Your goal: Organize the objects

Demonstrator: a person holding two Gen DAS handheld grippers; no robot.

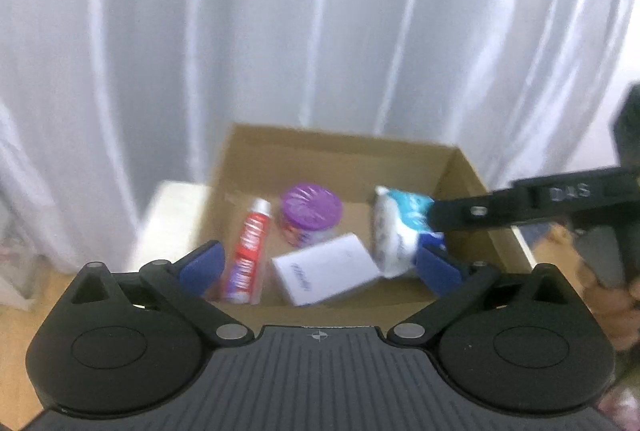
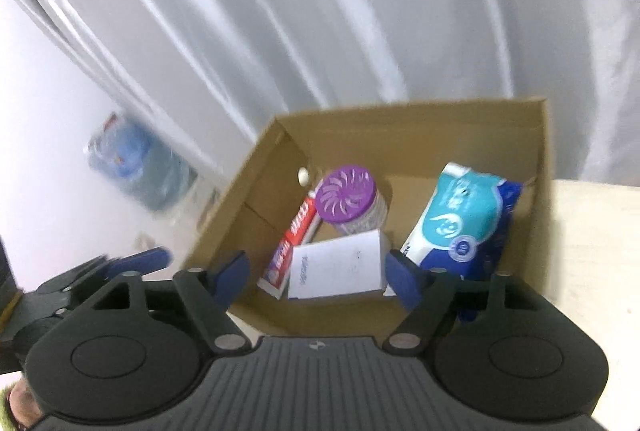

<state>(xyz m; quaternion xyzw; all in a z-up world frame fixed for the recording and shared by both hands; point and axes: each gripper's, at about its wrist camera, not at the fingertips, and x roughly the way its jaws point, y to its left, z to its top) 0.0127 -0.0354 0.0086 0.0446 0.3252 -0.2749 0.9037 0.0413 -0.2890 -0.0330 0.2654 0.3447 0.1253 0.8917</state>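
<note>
Both grippers hover above the cardboard box [image 1: 468, 171]. The left gripper [image 1: 320, 263] is spread wide and holds nothing. The right gripper [image 2: 316, 275] is likewise wide open and empty. Ahead of both, inside the box, lie a toothpaste tube [image 1: 250, 251], purple-lidded jar [image 1: 310, 211], white carton [image 1: 328, 275] and wipes pack [image 2: 464, 219].

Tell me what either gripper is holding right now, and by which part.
Nothing. The left gripper and right gripper are both open above the cardboard box.
</note>
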